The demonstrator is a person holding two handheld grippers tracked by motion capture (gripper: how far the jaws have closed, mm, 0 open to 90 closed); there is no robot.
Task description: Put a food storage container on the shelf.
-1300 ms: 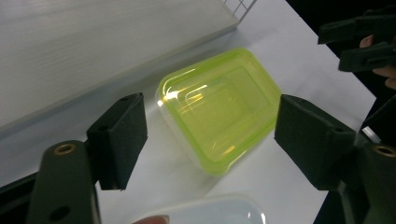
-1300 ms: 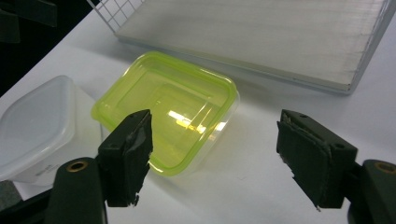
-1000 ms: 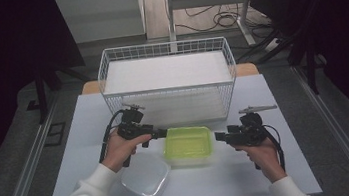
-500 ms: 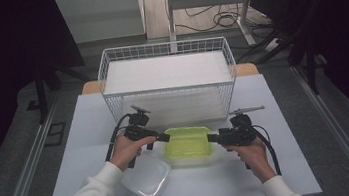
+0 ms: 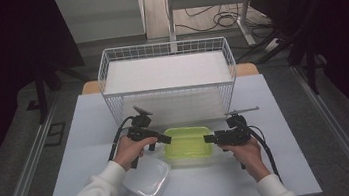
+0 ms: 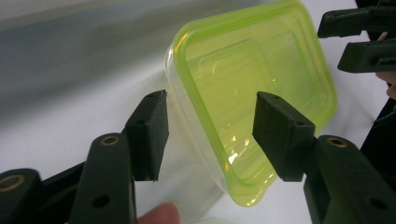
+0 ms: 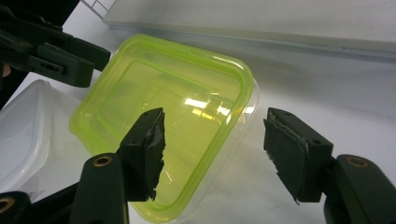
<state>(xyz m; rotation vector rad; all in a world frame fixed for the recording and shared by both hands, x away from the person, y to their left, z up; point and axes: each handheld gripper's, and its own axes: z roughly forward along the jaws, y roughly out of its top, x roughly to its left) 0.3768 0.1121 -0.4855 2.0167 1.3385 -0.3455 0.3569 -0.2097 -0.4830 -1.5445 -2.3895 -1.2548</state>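
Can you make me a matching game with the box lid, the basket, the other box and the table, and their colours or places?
Things:
1. lid
2. basket
3. clear box
4. table

Matches:
A. white wire, at the far side of the table
B. pale grey, under everything
C. see-through green, between the two grippers
D. see-through white, at the near edge by the left sleeve

Pairs: 1-C, 2-A, 3-D, 4-B

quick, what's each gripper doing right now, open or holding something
Left gripper: open, jaws have just been closing, astride the green-lidded container's edge, not gripping.
Right gripper: open, jaws closing too, astride its opposite edge.
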